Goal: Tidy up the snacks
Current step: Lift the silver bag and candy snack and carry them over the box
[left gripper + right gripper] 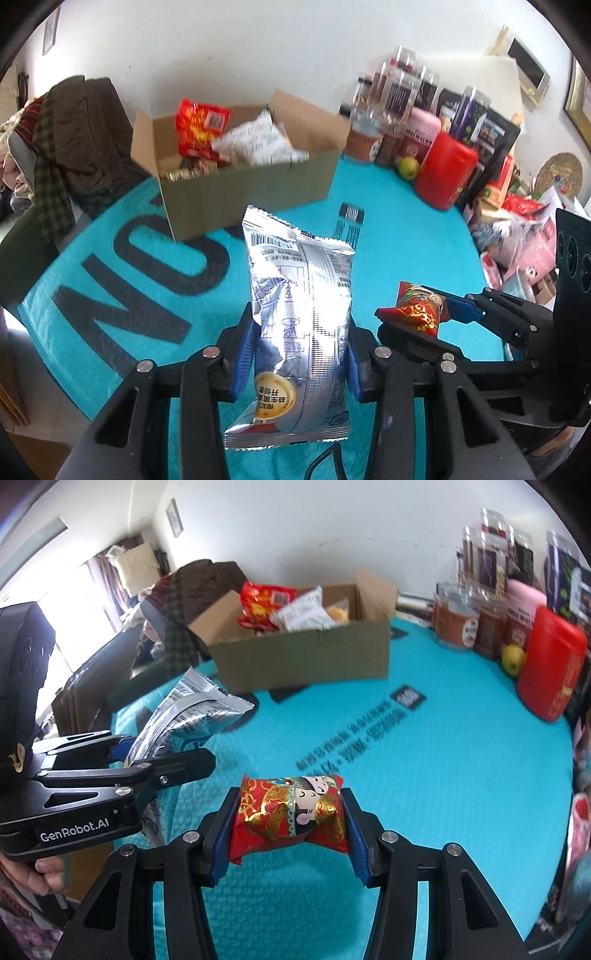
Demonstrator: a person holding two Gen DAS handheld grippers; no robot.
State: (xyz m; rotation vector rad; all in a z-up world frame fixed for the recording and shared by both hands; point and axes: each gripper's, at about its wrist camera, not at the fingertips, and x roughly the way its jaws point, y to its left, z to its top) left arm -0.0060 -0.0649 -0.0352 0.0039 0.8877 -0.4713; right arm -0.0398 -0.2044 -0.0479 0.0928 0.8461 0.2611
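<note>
Meanwhile, left hand-held gripper (299, 354) is clamping a silver snack bag (301, 314); right hand-held gripper (290, 823) is squeezing a red packet (290, 812); cardboard box (251, 188) sitting at twelve o'clock.

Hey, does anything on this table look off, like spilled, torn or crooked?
Nothing spilled or torn. The only untidy bit: in the cardboard box, a red snack bag and a white one stick up crookedly above the rim. The silver packet and red packet look crumpled where the grippers pinch them.

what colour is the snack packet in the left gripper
Shiny silver packet with dark print, clearest in the left wrist view.
</note>
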